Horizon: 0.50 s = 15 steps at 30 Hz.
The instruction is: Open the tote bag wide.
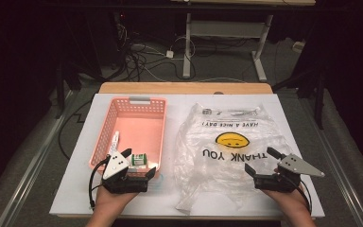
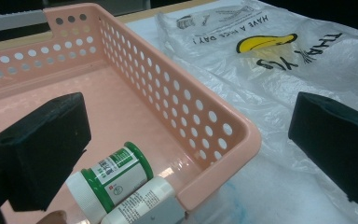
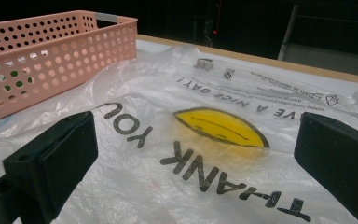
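Recording lab or test room, not home. Evidence: white work board point(image 1: 75, 189) laid on wooden table point(image 1: 184, 88), lit from above; surroundings beyond table dark. Behind table: loose cables point(image 1: 137, 59) tangled on grey floor, white metal desk frame point(image 1: 227, 33) on floor. Beside table, left and right: metal rails point(image 1: 28, 170) running along floor.

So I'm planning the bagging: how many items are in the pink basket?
3 visible: a green-capped white bottle at the pink basket's near end, a white tube touching it, and another white tube along the left wall. The left gripper may hide more.
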Each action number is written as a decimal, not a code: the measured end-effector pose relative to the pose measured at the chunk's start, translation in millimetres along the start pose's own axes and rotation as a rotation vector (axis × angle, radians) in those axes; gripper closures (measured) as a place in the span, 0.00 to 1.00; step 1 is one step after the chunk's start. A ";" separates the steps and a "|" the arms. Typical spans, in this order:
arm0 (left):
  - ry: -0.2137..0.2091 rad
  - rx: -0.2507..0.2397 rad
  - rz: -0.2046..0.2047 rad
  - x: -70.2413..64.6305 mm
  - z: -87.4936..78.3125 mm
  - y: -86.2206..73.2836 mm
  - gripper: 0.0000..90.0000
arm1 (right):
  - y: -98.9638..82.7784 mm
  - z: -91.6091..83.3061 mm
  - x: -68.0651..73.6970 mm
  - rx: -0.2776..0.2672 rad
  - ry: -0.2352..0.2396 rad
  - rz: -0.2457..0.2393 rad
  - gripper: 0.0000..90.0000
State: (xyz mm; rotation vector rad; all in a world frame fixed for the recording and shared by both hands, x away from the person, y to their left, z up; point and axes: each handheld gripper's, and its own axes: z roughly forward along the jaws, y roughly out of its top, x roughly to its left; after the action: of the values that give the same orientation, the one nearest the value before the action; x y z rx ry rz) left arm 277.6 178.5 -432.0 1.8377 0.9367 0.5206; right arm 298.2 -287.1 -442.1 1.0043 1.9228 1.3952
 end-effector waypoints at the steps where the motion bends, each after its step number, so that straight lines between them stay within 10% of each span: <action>1: 0.001 -0.001 0.001 0.2 0.1 -0.1 0.00 | 0.0 0.0 0.0 0.000 0.000 0.000 0.00; 15: 0.011 0.003 0.025 0.7 -0.9 0.2 0.00 | 2.9 -1.1 -2.4 0.004 -0.003 -0.009 0.00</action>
State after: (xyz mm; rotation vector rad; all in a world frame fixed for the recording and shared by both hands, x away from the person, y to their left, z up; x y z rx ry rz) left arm 277.5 179.6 -431.4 1.8527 0.9229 0.5454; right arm 299.4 -289.1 -438.9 0.9981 1.9264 1.3845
